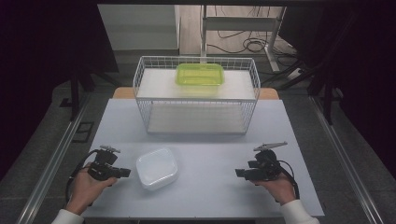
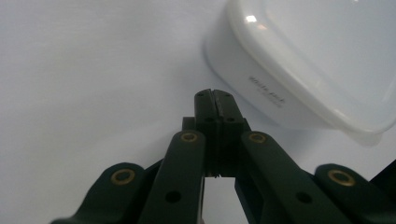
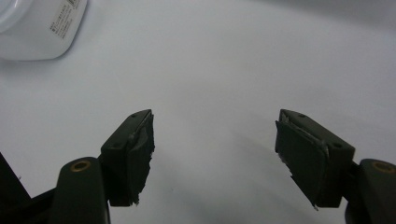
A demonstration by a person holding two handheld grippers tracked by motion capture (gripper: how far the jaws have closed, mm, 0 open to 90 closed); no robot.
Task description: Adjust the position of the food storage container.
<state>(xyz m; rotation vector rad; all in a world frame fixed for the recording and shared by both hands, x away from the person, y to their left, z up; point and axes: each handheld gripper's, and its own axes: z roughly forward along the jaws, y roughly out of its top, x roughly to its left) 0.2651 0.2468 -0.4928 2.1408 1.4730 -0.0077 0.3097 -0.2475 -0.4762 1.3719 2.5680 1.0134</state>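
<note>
Left hand-held gripper [image 1: 125, 173] closed and empty just beside the white lidded plastic container [image 1: 157, 168], right hand-held gripper [image 1: 239, 173] open wide over bare pale table [image 1: 210, 186], well apart from the container.

Pale grey table [image 1: 210, 186] bearing white lidded container [image 1: 157, 168] and wire rack [image 1: 196, 95]

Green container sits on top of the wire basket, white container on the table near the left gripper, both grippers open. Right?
Not quite: the left gripper is shut, jaws pressed together with nothing between them, as the left gripper view shows. The right gripper is open. The rest holds.
</note>
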